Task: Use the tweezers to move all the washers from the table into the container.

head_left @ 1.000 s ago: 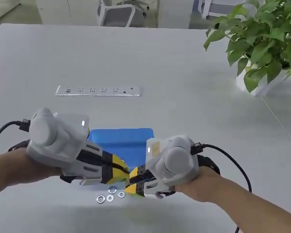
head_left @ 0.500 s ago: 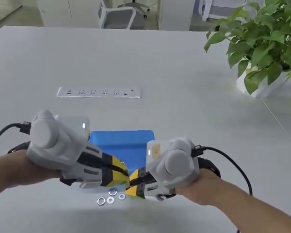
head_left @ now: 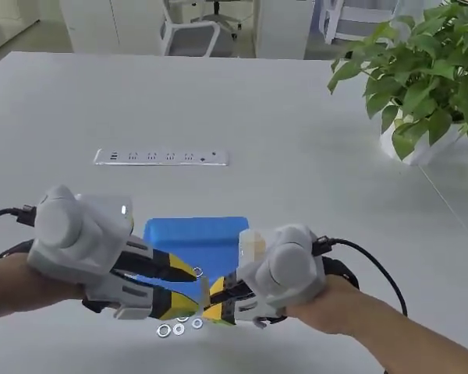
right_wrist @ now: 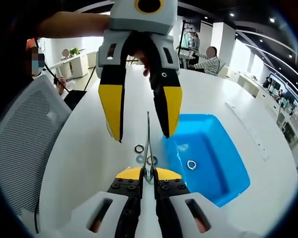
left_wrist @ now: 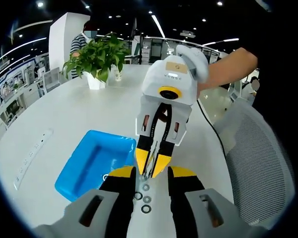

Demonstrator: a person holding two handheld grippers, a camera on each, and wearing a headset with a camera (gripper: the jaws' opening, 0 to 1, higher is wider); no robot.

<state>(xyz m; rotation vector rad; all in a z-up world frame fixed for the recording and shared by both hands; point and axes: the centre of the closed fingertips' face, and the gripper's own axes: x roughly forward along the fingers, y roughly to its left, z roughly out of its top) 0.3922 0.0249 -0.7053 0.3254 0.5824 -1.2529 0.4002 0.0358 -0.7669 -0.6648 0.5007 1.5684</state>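
Drawn back a little toward its own side since a second ago, the left claw (right_wrist: 143,135) stands with its jaws wide apart, holding nothing. Several washers (right_wrist: 140,158) lie loose and close together on the white surface (head_left: 296,140) just ahead of the right claw (right_wrist: 148,174), just beside the near wall of the blue container (right_wrist: 216,171). One more washer lies inside the container, on its floor, ahead and to the right of that claw. The right claw is clamped on the tweezers (right_wrist: 147,134) — their thin blades run forward over the loose washers and up between the left claw's spread jaws. Whether the tips touch a washer I cannot tell. Past the container, beyond both claws, a white power strip (head_left: 161,157) lies flat, and a potted plant (head_left: 421,70) stands well off to the right.
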